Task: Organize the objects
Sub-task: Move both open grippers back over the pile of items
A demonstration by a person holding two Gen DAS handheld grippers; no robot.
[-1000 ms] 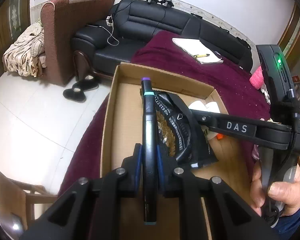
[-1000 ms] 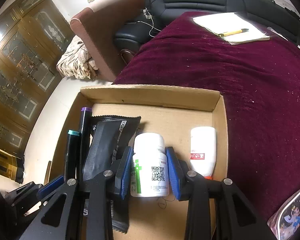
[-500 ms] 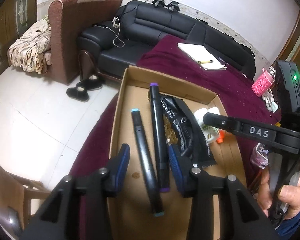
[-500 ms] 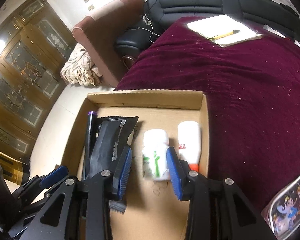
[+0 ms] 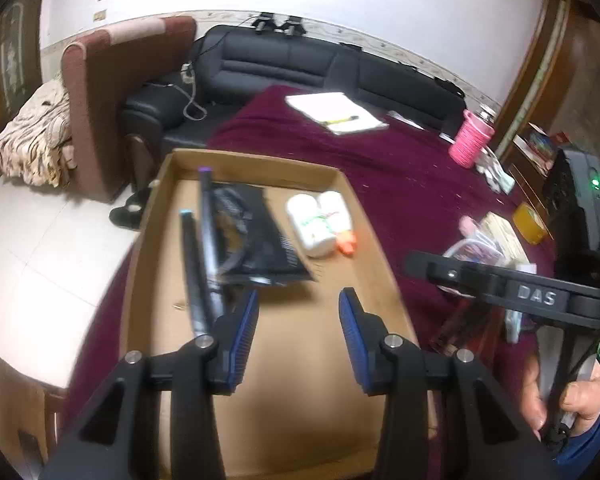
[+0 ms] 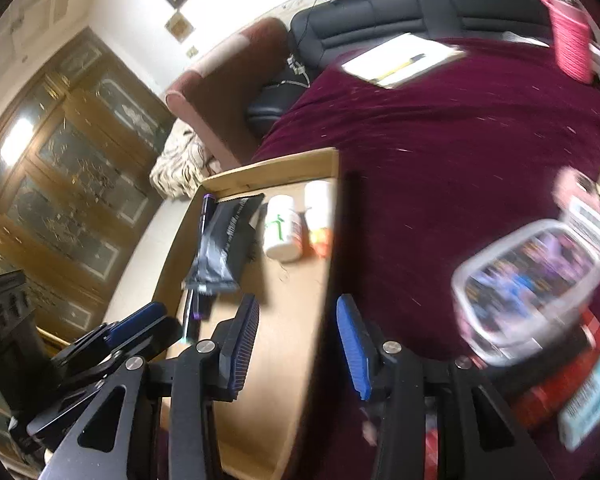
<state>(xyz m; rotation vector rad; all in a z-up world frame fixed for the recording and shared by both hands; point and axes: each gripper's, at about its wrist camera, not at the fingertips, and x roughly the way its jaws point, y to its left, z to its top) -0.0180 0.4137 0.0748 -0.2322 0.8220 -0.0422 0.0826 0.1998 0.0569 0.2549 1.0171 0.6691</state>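
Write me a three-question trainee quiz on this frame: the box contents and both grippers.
1. True or false: the left gripper is shut on a marker.
2. Which lies between the two markers and the white pill bottle in the cardboard box? A) black snack pouch B) notepad C) pink cup
3. Fill in: the right gripper is ____ and holds nothing.

Key: 1 false, it is open and empty; 2 A; 3 open.
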